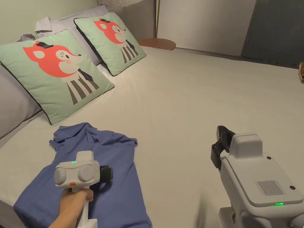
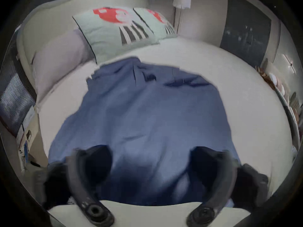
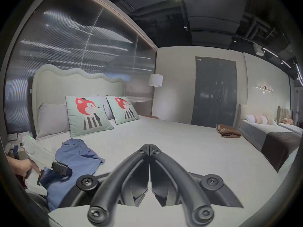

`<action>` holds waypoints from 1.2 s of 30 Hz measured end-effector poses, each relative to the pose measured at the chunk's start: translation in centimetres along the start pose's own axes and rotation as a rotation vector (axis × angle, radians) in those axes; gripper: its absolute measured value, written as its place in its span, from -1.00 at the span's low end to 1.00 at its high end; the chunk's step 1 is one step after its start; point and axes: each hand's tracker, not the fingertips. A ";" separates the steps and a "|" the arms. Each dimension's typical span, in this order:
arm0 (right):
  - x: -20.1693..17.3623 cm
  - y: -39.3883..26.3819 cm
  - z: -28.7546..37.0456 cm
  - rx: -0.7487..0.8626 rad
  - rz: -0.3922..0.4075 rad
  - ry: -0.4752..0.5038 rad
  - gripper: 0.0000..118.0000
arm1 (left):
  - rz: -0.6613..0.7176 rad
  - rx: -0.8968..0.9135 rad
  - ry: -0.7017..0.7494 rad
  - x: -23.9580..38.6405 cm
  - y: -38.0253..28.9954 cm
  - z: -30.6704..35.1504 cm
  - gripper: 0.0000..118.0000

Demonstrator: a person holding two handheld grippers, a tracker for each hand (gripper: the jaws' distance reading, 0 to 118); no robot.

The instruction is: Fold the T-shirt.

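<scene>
**Two handheld grippers over a blue T-shirt on a bed**

A blue T-shirt [image 1: 98, 166] lay rumpled and partly spread on a pale bed [image 1: 193, 98], directly beneath and ahead of the left gripper [image 2: 150, 163]. In the left gripper view its two dark jaws stood wide apart with nothing between them but the shirt's cloth below; whether they touched the fabric could not be told (that view was blurred). From the head view, the left gripper [image 1: 108, 173] hovered over the middle of the shirt, held from below by a hand [image 1: 74, 202], with the shirt's creased collar end lying beyond its tip and the rest of the cloth trailing back toward the person.

The right gripper [image 3: 149, 150] was well apart from the shirt, which lay off to its left. Its jaws met tip to tip, closed on nothing, above bare sheet. In the head view the right gripper [image 1: 221, 142] pointed forward across the open bed.

Beyond the left gripper, past the far end of the shirt, two mint-green cushions [image 1: 59, 74] printed with an orange fox leaned against grey pillows [image 1: 12, 104]. Far ahead of the right gripper and to its right, a brown bundle [image 3: 227, 130] sat near the bed's edge.
</scene>
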 end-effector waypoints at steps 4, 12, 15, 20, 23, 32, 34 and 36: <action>0.9 -0.1 0.2 -0.009 -0.003 -0.010 -1.00 | 0.003 0.049 -0.026 0.3 -0.8 1.4 -0.07; 2.0 -0.1 0.5 -0.003 -0.015 -0.011 -1.00 | 0.054 0.117 -0.083 -1.8 -0.1 4.1 -0.93; 2.1 0.0 0.8 0.001 -0.017 -0.006 -1.00 | 0.007 0.198 -0.128 -1.4 0.5 7.4 -0.94; 2.8 0.7 1.9 0.022 -0.044 -0.008 -1.00 | 0.050 0.309 -0.298 0.1 3.6 13.6 -0.94; 3.6 0.8 2.7 0.044 -0.044 -0.026 -1.00 | -0.008 0.385 -0.369 2.6 5.8 17.0 -0.94; 8.6 2.1 6.8 0.095 -0.040 -0.134 -1.00 | -0.216 0.531 -0.624 13.5 10.0 25.9 -0.94; 9.9 2.3 7.8 0.109 -0.044 -0.169 -1.00 | -0.294 0.571 -0.660 16.4 10.0 27.3 -0.94; 11.5 2.6 8.9 0.115 -0.047 -0.212 -1.00 | -0.344 0.572 -0.723 19.6 9.6 28.8 -0.94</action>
